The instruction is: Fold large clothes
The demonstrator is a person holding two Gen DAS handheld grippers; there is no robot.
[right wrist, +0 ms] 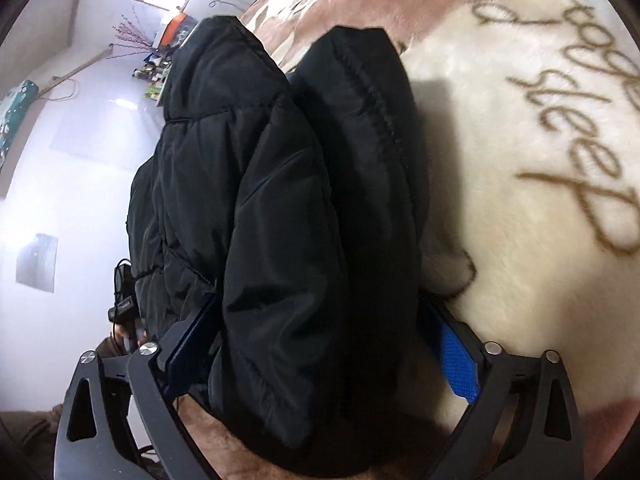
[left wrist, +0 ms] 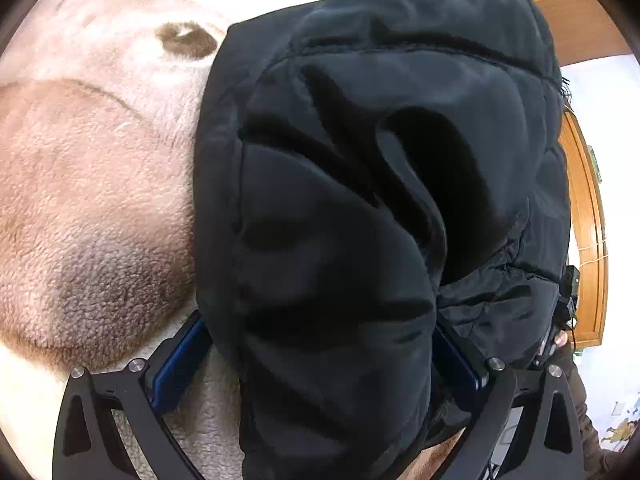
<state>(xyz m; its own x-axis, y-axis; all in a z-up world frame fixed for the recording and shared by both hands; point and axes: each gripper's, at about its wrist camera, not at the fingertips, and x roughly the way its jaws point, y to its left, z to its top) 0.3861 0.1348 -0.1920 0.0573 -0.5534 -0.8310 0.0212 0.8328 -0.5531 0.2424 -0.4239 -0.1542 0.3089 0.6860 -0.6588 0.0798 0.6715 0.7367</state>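
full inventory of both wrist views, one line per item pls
puffer jacket: 1, black, quilted, bunched thick between the fingers of both tools, above the blanket
fleece blanket: 1, cream and pink-tan with brown script lettering, spread under the jacket
wooden furniture: 1, orange-brown, right edge of the left wrist view
floor: white, glossy, left of the right wrist view
small items along the wall: several, mixed colours, far end of the floor, too small to identify
left tool: 1, black with blue pads, jaws closed on a thick fold of the jacket
right tool: 1, black with blue pads, jaws closed on a thick fold of the jacket
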